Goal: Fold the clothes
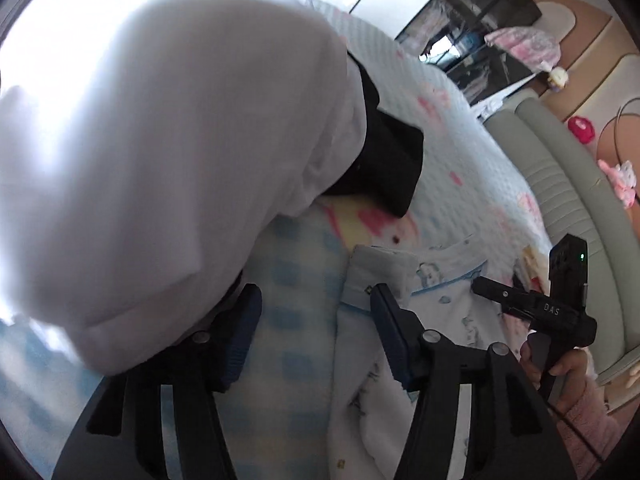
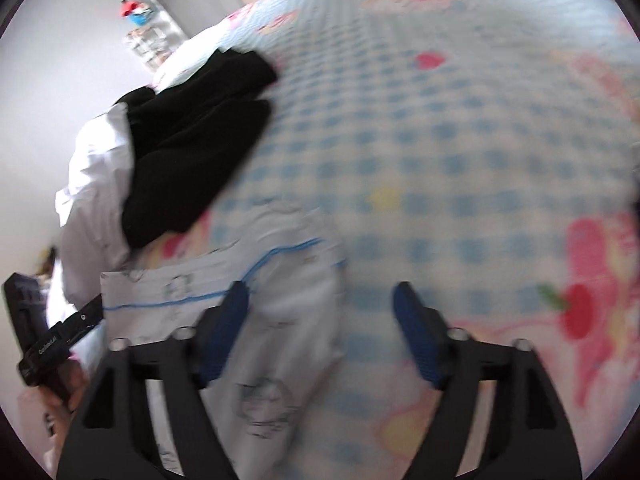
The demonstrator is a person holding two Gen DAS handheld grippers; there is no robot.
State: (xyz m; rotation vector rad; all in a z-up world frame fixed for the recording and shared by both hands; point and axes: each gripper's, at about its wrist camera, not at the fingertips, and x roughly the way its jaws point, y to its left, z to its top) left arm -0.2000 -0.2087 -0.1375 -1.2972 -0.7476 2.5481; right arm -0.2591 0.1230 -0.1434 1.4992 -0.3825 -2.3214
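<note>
A pale blue printed garment with blue piping (image 1: 432, 300) lies on the bed, also in the right wrist view (image 2: 256, 320). My left gripper (image 1: 316, 312) is open and empty above its left edge, beside a big white garment (image 1: 160, 140) piled over a black one (image 1: 384, 160). My right gripper (image 2: 320, 308) is open and empty, its left finger over the printed garment. The white (image 2: 88, 200) and black (image 2: 192, 140) clothes lie to its far left. The right gripper's body (image 1: 560, 304) shows in the left wrist view.
A blue-checked bedspread with pink and yellow cartoon prints (image 2: 440, 140) covers the bed. A grey padded bed rail (image 1: 560, 184) runs along the right, with pink toys (image 1: 620, 176) beyond it. A dark cabinet (image 1: 472, 28) stands behind the bed.
</note>
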